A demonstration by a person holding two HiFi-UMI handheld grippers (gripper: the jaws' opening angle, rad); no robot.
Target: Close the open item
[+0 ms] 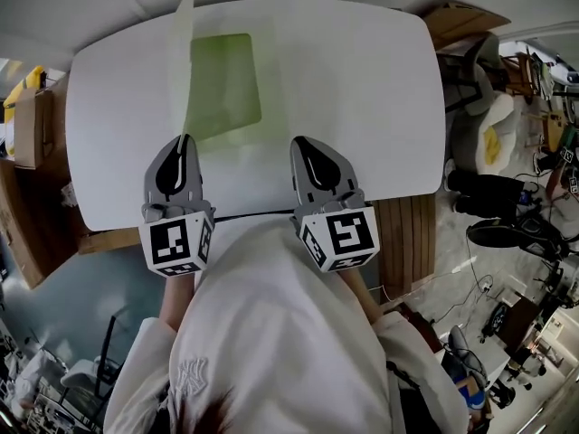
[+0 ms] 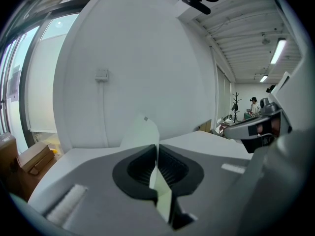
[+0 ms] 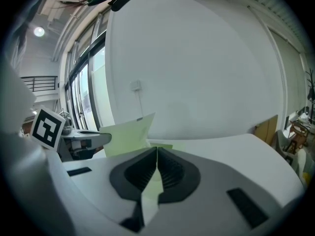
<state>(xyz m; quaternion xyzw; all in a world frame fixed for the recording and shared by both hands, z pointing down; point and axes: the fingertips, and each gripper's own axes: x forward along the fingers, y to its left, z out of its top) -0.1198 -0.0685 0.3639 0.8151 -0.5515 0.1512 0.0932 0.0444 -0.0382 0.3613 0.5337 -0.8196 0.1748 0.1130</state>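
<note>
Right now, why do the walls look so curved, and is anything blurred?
Head view: the wide lens bows the table. Left gripper view: fisheye bulge, dark corners, the pale green sheet soft up close. Right gripper view: same bulge, windows bright.

The person wears a loose white top (image 1: 271,333) with wide sleeves (image 1: 136,369) and a faint pale print low on the left side. The left gripper (image 1: 185,139) and the right gripper (image 1: 299,141) each have 2 grey, pointed jaws with black ribbed pads (image 2: 172,166). Each carries a white cube (image 1: 176,242) with black square markers.
</note>
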